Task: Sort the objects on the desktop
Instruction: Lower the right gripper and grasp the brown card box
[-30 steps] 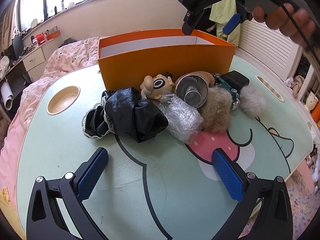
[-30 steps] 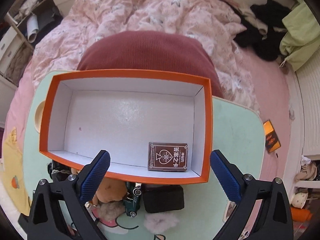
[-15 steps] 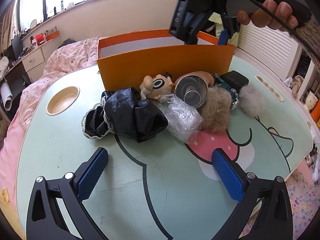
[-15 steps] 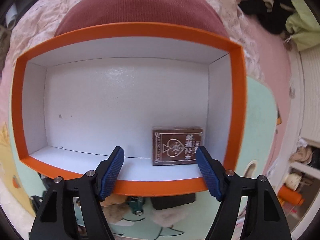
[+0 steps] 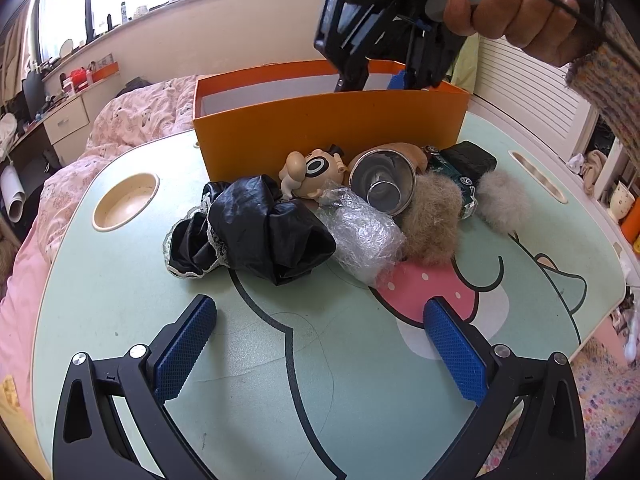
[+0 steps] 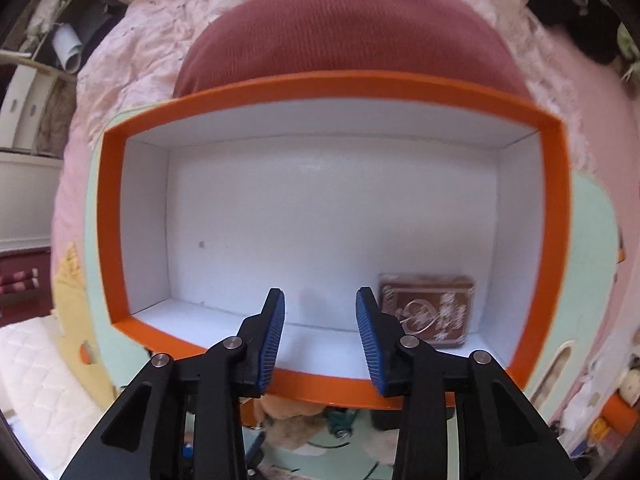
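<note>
An orange box (image 5: 328,120) with a white inside (image 6: 320,220) stands at the far side of the mint table (image 5: 280,380). A brown card deck (image 6: 428,310) lies in its near right corner. In front of the box lie a black cloth (image 5: 260,232), a cartoon figurine (image 5: 312,172), a metal cup (image 5: 384,188), a plastic wrap wad (image 5: 360,236), a brown fur ball (image 5: 432,220), a grey fur ball (image 5: 502,204) and a green toy car (image 5: 460,176). My left gripper (image 5: 320,340) is open and empty above the table. My right gripper (image 6: 320,320) hovers over the box, jaws partly closed, empty.
A round cup recess (image 5: 124,202) sits at the table's left. A dark red cushion (image 6: 348,36) and pink bedding (image 5: 132,120) lie behind the box. A slot (image 5: 540,176) marks the table's right edge. The right gripper and hand (image 5: 500,4) show above the box.
My right gripper has moved down toward the box and its jaws have narrowed from wide open to a small gap. My left gripper has not moved.
</note>
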`<state>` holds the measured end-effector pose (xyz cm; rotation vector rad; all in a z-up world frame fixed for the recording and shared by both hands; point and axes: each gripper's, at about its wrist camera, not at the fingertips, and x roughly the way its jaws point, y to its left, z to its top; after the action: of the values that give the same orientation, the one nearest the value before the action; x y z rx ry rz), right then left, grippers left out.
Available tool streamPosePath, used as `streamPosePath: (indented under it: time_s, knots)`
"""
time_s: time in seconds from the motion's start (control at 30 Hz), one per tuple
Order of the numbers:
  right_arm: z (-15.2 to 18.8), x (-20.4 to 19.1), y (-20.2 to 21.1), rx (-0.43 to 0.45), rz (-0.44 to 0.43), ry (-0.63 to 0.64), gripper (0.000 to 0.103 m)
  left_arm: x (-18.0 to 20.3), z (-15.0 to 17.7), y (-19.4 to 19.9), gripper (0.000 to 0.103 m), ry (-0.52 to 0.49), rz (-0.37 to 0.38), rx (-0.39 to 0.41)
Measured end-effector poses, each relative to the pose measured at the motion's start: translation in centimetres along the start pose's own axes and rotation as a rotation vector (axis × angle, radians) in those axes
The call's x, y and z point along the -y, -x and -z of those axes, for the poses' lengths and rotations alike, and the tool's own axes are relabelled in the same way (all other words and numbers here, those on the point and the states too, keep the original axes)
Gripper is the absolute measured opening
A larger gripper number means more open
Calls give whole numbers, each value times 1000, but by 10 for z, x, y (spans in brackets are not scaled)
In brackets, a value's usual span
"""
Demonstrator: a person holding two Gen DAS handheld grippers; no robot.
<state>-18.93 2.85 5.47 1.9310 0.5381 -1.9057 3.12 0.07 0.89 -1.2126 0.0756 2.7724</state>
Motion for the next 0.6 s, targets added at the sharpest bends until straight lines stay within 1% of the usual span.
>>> streamPosePath:
  time_s: [0.03,0.1,0.13,0.17,0.2,0.27,0.3,0.4,0.43,0.47,0.5,0.57,0.6]
  knots:
    - [1,0,9,28,12,11,54,-1,-1,-2,103,1,0,0]
    - [4,6,23,51,42,7,66,-2,-1,-3,103,1,0,0]
    - [6,9,28,53,85,4,70,-2,-1,-2,103,1,0,0]
    - [6,13,30,41,127,5,71,-2,-1,-2,103,1,0,0]
    - [10,15,27,27,151,-1,71,-2,-1,-2,103,1,0,0]
    - [12,22,19,-23,161,-16,71,-2,-1,-2,103,1,1,1]
    - [6,14,8,-42,163,-24,71,-2,-1,-2,103,1,1,1]
    - [-1,8,-22,-101,197,-39,71,-2,-1,-2,103,1,1,1]
    - [-2,8,-31,-117,213,-39,81,-1,-1,-2,103,1,1,1]
    - [-3,7,-33,-100,236,-30,87,-1,-1,-2,103,-1,0,1]
    - [-3,7,-36,-98,239,-29,91,0,-1,-2,103,-2,-1,2]
    - [-1,6,-36,-86,273,-26,89,1,-1,-2,103,-1,1,2]
    - [0,4,-36,-81,291,-20,81,1,-1,-1,103,-1,1,3]
